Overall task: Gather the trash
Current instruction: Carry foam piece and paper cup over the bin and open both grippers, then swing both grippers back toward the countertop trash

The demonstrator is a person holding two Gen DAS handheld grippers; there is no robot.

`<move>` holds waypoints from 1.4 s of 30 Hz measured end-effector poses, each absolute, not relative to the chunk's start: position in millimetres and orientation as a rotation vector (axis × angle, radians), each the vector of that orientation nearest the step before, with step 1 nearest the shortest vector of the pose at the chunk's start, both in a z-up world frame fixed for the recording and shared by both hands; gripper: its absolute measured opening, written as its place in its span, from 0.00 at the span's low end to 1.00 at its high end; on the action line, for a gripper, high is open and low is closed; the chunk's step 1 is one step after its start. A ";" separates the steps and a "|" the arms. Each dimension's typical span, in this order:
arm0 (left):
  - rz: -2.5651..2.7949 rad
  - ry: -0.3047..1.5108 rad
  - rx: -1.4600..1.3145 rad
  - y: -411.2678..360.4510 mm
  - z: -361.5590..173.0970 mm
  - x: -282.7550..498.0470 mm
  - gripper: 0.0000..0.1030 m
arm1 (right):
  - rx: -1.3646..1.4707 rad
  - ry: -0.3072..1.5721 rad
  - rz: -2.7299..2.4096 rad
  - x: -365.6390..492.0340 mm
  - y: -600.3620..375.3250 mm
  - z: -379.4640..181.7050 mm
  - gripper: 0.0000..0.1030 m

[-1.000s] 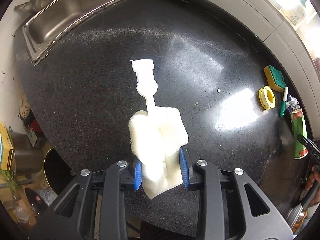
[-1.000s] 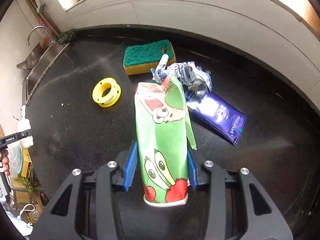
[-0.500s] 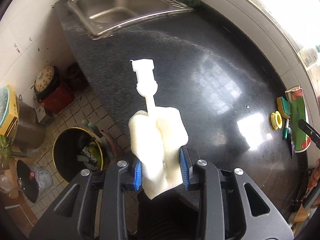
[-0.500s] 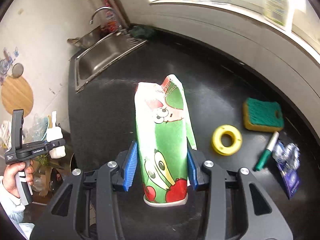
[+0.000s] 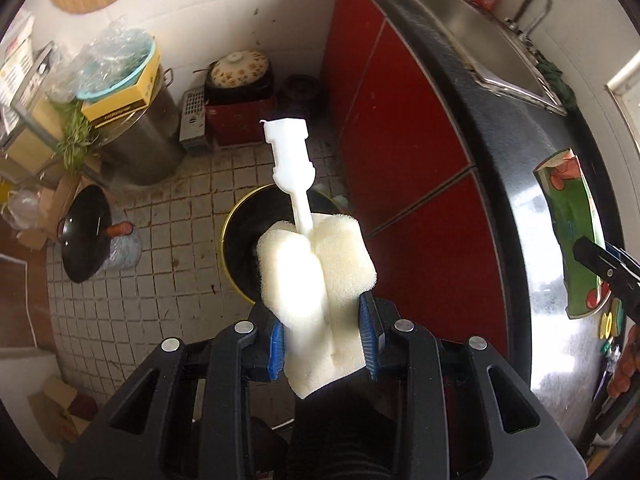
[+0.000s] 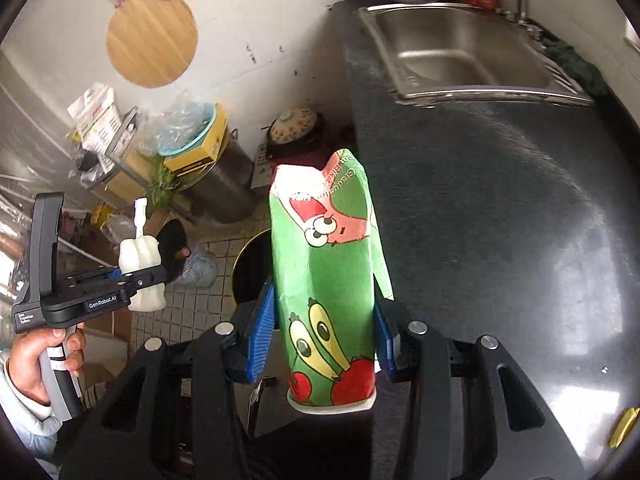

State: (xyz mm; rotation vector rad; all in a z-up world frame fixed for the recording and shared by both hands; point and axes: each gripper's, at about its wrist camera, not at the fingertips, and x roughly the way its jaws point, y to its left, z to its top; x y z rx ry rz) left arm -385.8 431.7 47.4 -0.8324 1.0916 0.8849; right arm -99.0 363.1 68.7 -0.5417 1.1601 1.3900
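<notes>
Counter [image 6: 500,208]: dark speckled stone, glossy with window glare; runs along the right of both views, edge dropping to the tiled floor.
Cabinet doors [image 5: 404,152]: red, glossy, under the counter edge, seen in the left wrist view.
Sink [image 6: 460,56]: stainless steel, set into the far end of the counter, tap behind it.
Floor [image 5: 132,264]: small pale square tiles, grimy grout.
Steel pot [image 5: 140,140]: large, on the floor by the wall, a yellow box and a teal basin with plastic wrap stacked on top.
Trash bin [image 5: 240,240]: round, dark inside, yellow rim; stands on the floor just beside the red doors, directly below the sponge brush in the left view.
Wok [image 5: 84,236]: black, lying on the floor left of the bin.
Left claw [image 5: 322,336]: pointing steeply down over the floor; blue pads pressed into the foam, narrow gap.
Right claw [image 6: 322,332]: over the counter edge, blue pads clamped on the carton's lower half.
Juice carton [image 6: 326,280]: green with cartoon figures, torn open top, upright between the right pads, off the counter.
Sponge brush [image 5: 316,264]: white foam head squeezed in the left claw, white plastic handle sticking out above the bin.
Hand [image 6: 36,356]: grips the left tool's handle, pale sleeve at the wrist.
</notes>
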 end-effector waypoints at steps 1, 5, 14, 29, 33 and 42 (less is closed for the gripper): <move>0.901 1.096 -0.850 436.7 40.2 -394.2 0.29 | -0.573 1.166 1.411 -111.6 375.1 60.6 0.42; 0.946 1.120 -0.912 454.7 5.5 -421.6 0.29 | -0.683 1.201 1.479 -160.3 416.2 22.6 0.42; 0.965 1.134 -1.021 494.0 -80.1 -431.9 0.29 | -0.804 1.321 1.512 -217.1 472.1 -80.8 0.42; 1.036 0.912 -1.090 541.0 -29.3 -425.0 0.91 | -0.846 1.213 1.557 -218.2 481.9 -66.0 0.93; 1.108 0.831 -0.968 542.3 31.6 -406.2 0.94 | -0.736 1.054 1.561 -190.1 448.3 2.5 0.93; 0.716 0.976 -0.747 461.9 65.2 -210.3 0.94 | -0.480 0.986 1.056 4.3 254.6 83.9 0.93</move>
